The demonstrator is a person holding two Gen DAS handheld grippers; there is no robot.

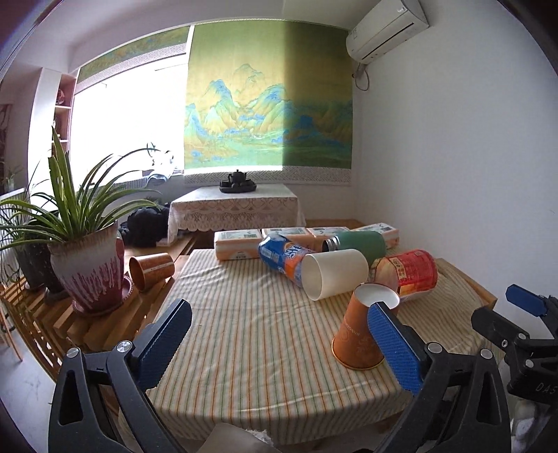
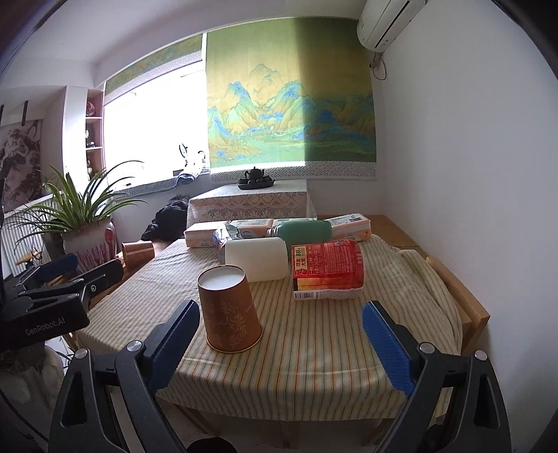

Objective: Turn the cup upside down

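I hold both the left gripper (image 1: 284,343) and right gripper (image 2: 280,336) released, because the brown cup (image 2: 228,308) already stands rim-down just before the white cup (image 2: 256,259).

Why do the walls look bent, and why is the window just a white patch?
Both wrist views are fisheye, so the air conditioner and wall edges curve near the dark corners. In the left wrist view the window is blown out by daylight; the right wrist view shows the same, and the hanging landscape scroll is half shaded.
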